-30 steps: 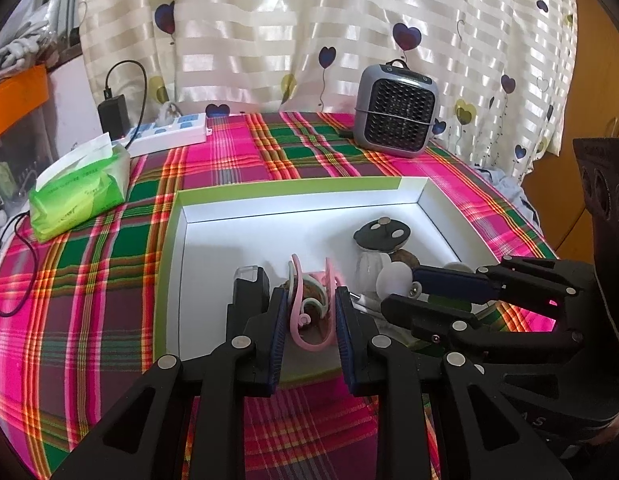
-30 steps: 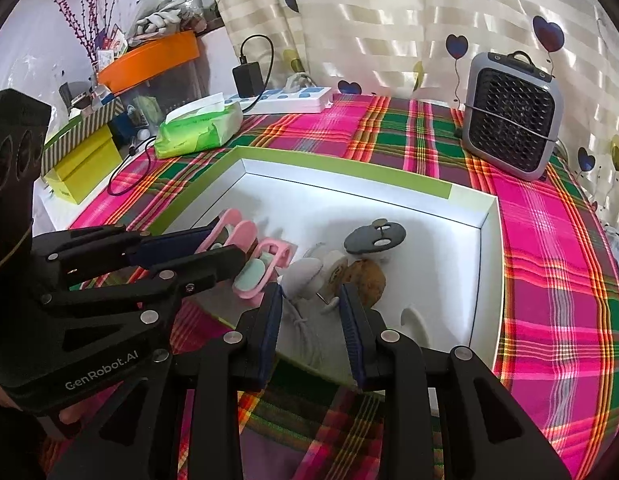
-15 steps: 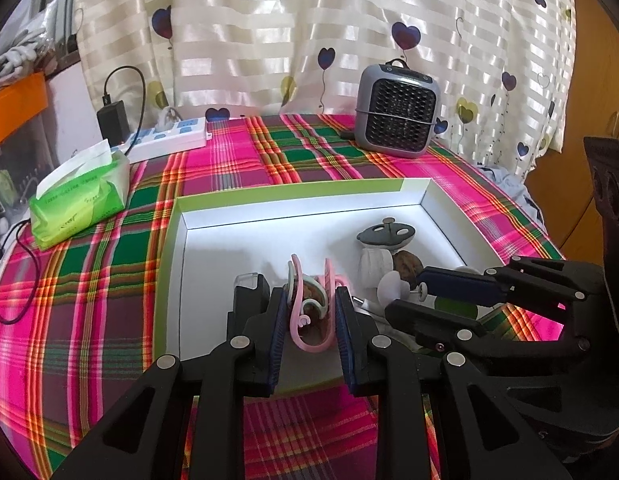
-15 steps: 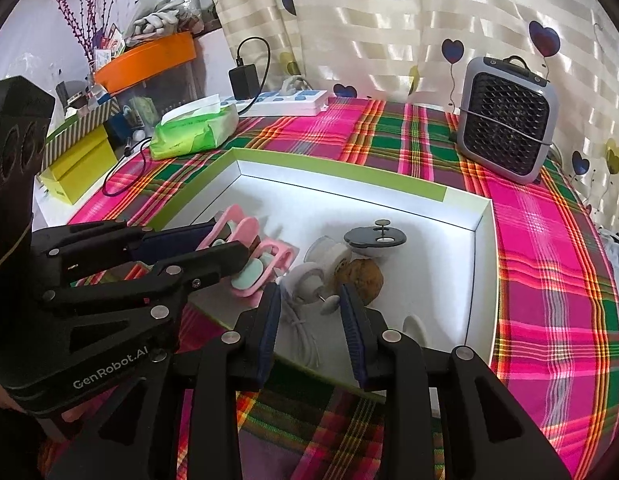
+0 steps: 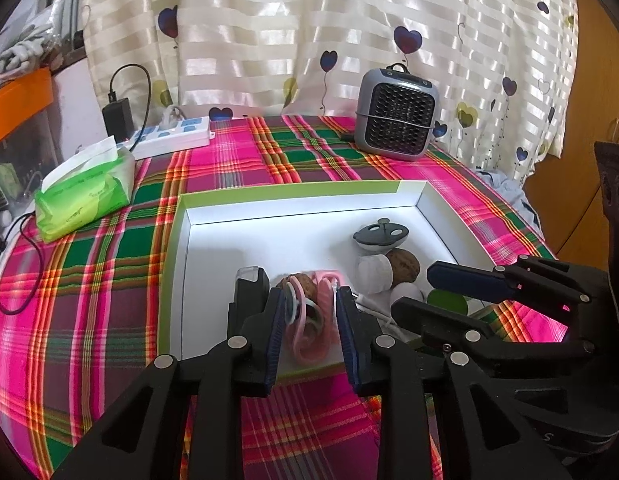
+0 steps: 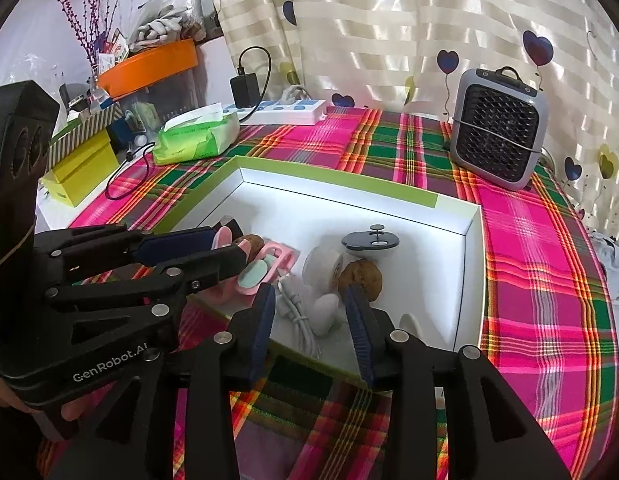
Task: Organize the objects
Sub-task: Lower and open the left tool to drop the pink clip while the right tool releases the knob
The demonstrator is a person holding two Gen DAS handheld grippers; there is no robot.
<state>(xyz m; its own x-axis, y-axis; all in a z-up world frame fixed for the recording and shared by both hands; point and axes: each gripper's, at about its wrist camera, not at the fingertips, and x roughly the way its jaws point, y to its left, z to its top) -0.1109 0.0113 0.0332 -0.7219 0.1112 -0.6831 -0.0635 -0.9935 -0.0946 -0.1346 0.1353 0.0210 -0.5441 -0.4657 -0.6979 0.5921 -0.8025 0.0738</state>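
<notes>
You are holding both grippers over the near edge of the white tray (image 5: 301,216) on the bench. Your left gripper (image 5: 309,320) is straddling the pink clips (image 5: 313,320), its jaws having just been opening and now slack around them. Your right gripper (image 6: 309,316) has also just been widening, its jaws partly open over the white cable (image 6: 301,316), which is running lengthwise between them, apparently untouched. The walnut (image 6: 359,278) is lying just beyond its right jaw.
</notes>
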